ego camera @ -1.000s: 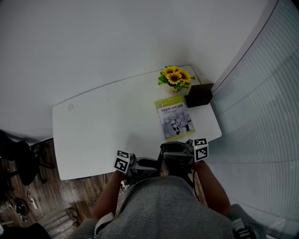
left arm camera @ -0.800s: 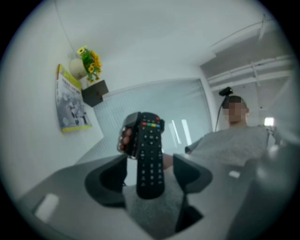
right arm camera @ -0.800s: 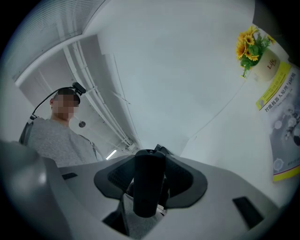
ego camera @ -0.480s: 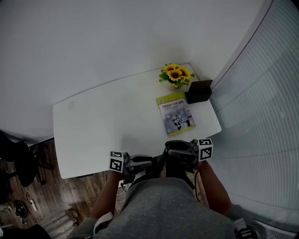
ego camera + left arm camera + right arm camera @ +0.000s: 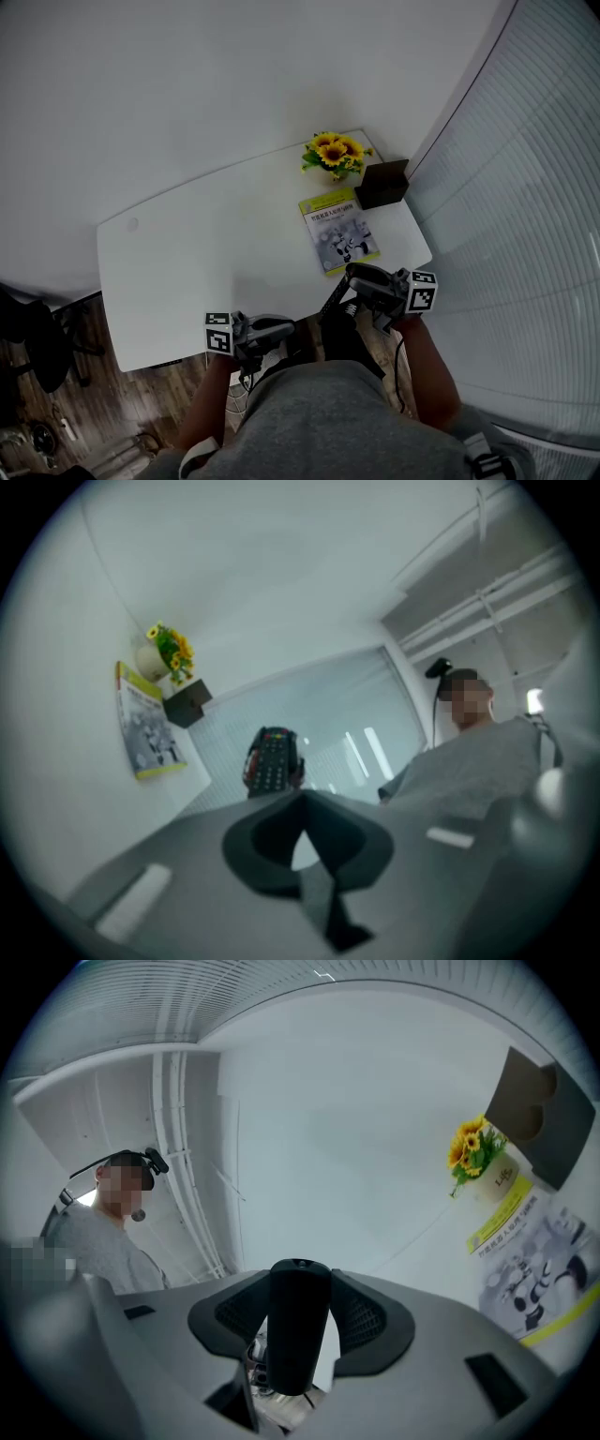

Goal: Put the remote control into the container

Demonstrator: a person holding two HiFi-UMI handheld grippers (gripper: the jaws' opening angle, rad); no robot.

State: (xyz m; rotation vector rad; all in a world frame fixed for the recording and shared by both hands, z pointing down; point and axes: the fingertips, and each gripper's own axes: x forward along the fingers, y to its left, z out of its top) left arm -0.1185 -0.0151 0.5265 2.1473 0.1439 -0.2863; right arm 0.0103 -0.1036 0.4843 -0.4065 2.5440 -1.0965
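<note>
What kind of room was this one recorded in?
Most likely an office or meeting room: a white desk with a booklet and a pot of sunflowers, a black swivel chair on wood-look flooring, and a ribbed or blind-covered partition wall alongside.

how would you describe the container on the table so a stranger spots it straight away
Look at the white table and go to its far right corner, by the ribbed wall. The container stands there, just right of the sunflower pot and beyond the yellow-edged booklet. It is the only dark, boxy thing on the table.
</note>
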